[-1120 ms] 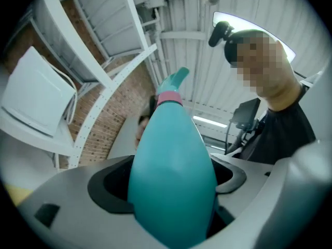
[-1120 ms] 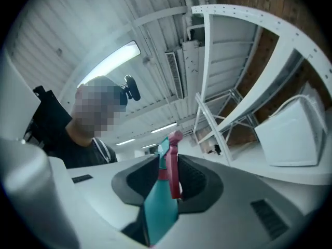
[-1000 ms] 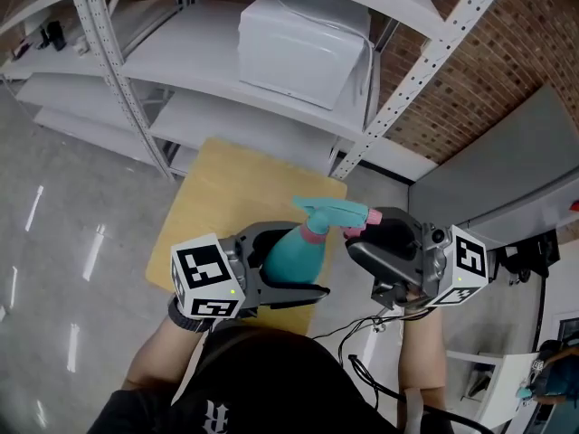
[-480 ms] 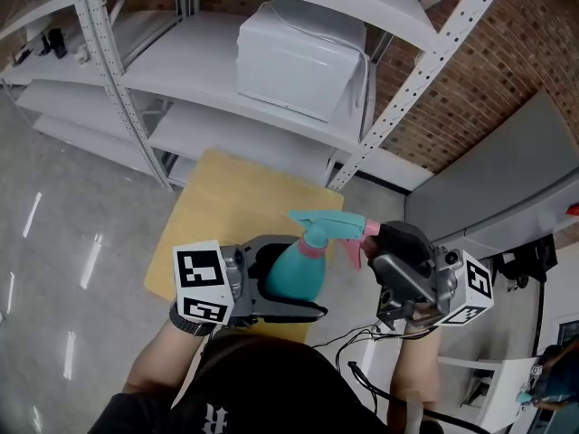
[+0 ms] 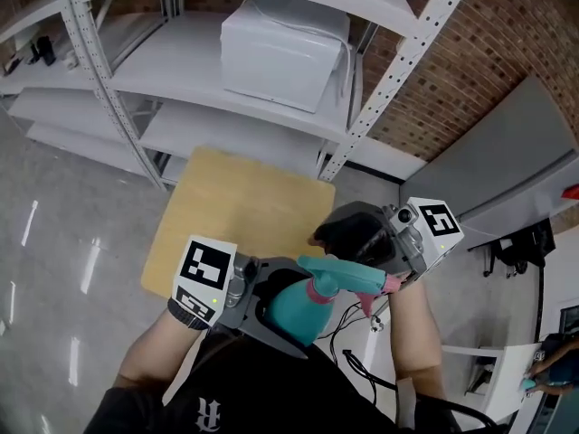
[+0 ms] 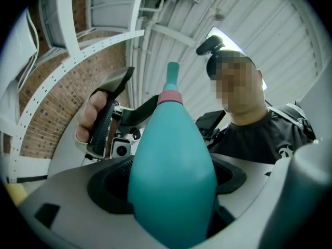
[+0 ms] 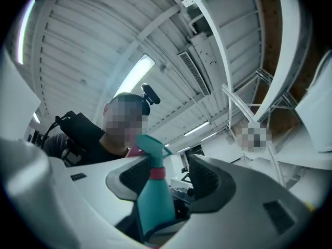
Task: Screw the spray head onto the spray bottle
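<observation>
Bottle: teal spray bottle (image 5: 291, 313), lower centre, spray head (image 5: 348, 275) on.
Left: my left gripper (image 6: 171, 183) clamps its body.
Right: my right gripper (image 7: 167, 179) has just opened wide, with the bottle's neck between its jaws.

The bottle (image 5: 291, 315) sits between the left gripper (image 5: 285, 301)'s jaws, spray head (image 5: 348, 276) on top; beyond lies the table (image 5: 235, 211), then shelves (image 5: 226, 120) bearing a box (image 5: 280, 48).

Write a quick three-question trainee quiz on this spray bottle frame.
1. True or false: the left gripper grips the spray bottle by its body.
2. The collar below the spray head is: A pink, B yellow, C black.
3. What stands between the jaws of the right gripper?
Key: 1 true. 2 A. 3 the bottle's neck; those jaws have just been opening and stand apart.
</observation>
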The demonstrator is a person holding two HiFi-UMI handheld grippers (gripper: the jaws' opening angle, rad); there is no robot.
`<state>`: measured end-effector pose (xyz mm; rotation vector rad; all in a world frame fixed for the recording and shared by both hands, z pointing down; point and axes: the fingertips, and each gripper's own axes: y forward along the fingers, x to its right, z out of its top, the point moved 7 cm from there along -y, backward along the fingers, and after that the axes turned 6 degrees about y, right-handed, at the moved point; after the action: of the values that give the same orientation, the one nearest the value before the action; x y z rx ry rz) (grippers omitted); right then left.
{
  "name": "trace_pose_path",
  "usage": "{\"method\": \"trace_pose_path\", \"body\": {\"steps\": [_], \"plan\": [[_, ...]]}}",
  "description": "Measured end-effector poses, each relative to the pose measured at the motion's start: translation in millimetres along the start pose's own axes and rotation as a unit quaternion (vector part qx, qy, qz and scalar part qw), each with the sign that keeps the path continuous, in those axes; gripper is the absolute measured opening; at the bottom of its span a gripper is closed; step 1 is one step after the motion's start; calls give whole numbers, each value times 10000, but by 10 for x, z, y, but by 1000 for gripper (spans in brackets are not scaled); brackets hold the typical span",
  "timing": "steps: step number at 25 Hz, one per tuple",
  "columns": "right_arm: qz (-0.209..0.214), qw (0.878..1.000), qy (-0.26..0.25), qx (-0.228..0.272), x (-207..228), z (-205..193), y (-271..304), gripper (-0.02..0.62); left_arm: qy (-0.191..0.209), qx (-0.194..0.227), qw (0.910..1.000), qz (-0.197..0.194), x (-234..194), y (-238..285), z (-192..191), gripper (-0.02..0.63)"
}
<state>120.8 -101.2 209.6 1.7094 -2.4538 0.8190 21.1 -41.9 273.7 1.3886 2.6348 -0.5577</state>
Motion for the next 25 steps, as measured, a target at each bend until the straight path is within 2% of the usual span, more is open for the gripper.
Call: {"method": "trace_pose_path", "body": {"steps": [4,6,8,11,14,15,17,20,22,25], "plan": [[-601,9981,-91,-124,-16,-3,105,210,-219,249,9994,-38,-23,-100,-24,416],[-732,9969,-168,-234,-54,-16,174,210,-279,279,9989,-238,3,-111,-34,416],[-470,9981,-151,-364,-94,-41,222,214,-306,222,9976,-576,47,-71,-43,416],[229,9990,-71,-379,-118,-83,255,233,-472,184,9932,-1043,75,25,-84,416],[584,9975,-182,-347,-177,-116,297,230,-551,135,9916,-1158,60,55,-125,416],[530,9978,-207,-349,-182,-123,301,208,-511,110,9928,-1077,45,38,-132,416],[108,9992,-210,-336,-145,-119,276,195,-369,47,9970,-682,-10,-37,-133,416],[-1075,9932,-270,-365,-42,-113,199,178,-59,-270,9987,424,-134,-212,-124,416],[-1814,9822,-304,-375,5,-116,163,173,192,-627,9906,1200,-195,-312,-102,416],[-2410,9697,-237,-323,30,-121,108,173,411,-969,9747,1969,-235,-367,-70,416]]}}
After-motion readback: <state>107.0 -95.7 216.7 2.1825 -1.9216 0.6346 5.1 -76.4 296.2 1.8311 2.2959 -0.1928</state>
